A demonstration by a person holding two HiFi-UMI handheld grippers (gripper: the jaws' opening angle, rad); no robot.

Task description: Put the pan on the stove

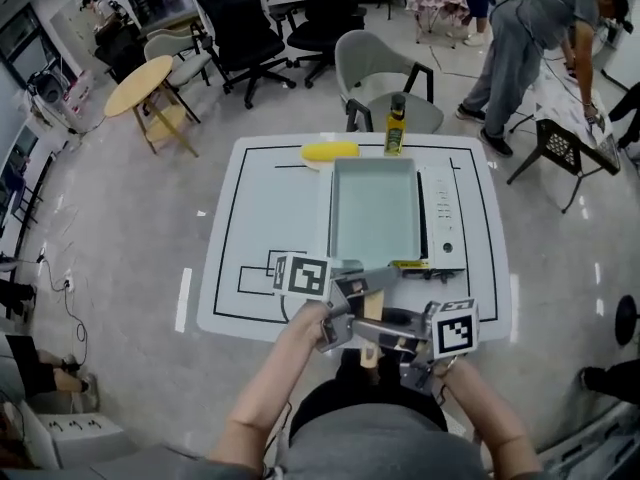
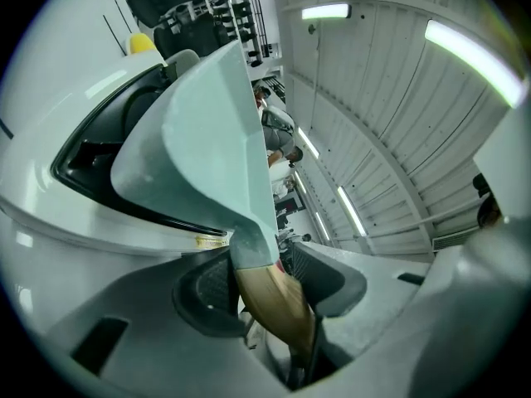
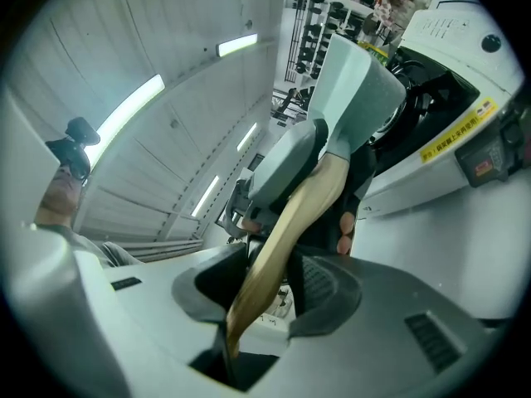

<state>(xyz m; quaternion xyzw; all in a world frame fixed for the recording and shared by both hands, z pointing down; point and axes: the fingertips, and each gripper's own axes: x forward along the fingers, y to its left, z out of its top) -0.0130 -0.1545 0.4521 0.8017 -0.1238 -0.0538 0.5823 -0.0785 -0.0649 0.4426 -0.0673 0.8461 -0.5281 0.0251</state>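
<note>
Left gripper (image 2: 265,280) is clamped on the pan's wooden handle (image 2: 278,305), right where the wood meets the pale green socket. The right gripper (image 3: 278,282) is also closed on that handle, lower down toward its free end. So the left gripper is the one nearer the stove.

The pan (image 1: 375,211) is a pale green rectangle lying directly over the stove (image 1: 441,208), beside its white control strip. Its long axis runs along the stove's length, away from the person, and the handle points straight back off the stove's near edge into both grippers. From the left gripper view the pan body rises over the stove's dark top. I cannot tell whether its base sits flat on the glass or is held just clear.

My judgement is that what remains is to settle the pan level and centred, then let go of the handle, with the rear grip likely first.

Beyond the stove's far edge stand a bottle (image 1: 396,126) and a yellow object (image 1: 330,151), both well clear of the pan, on the table (image 1: 260,218).
</note>
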